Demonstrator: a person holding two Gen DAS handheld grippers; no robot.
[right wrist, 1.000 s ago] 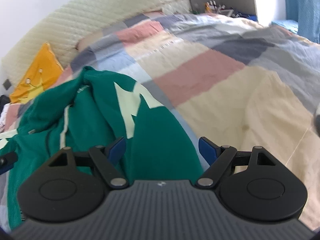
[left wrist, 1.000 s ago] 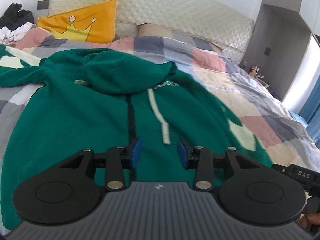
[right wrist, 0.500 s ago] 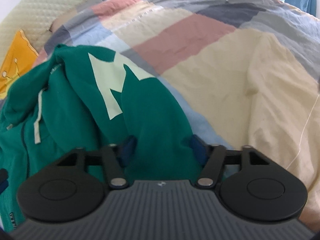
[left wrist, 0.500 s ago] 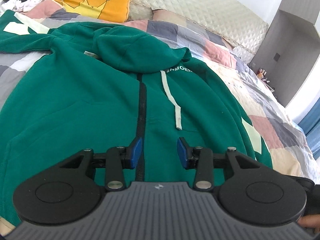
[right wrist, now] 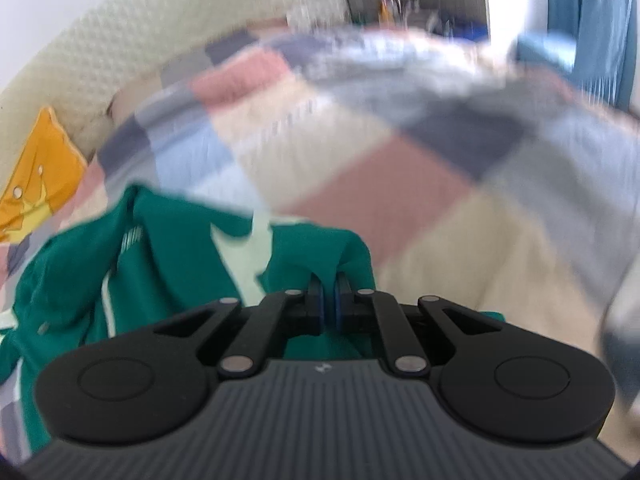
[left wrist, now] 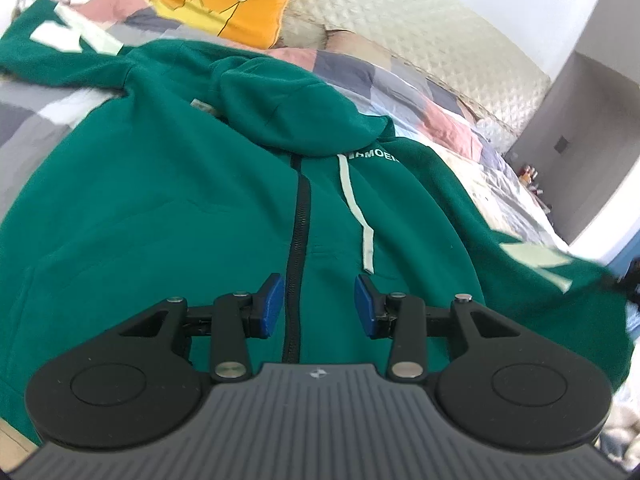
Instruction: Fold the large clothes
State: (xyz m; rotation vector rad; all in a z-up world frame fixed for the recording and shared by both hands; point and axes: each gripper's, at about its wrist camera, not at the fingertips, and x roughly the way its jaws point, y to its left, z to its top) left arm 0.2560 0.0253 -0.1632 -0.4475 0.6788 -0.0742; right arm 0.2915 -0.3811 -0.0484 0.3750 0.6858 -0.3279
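The green hoodie (left wrist: 160,208) lies front-up on the checked quilt (right wrist: 400,184); the right gripper (right wrist: 327,304) pinches its sleeve, while the left gripper (left wrist: 319,304), jaws apart, hovers over the zipper (left wrist: 298,248).

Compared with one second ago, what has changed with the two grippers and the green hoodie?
The right gripper, open above the sleeve a second ago, has shut on the sleeve of the green hoodie and lifted it off the checked quilt. The left gripper drew closer over the zipper. Its jaws stayed open and empty; the hoodie's body stayed flat.
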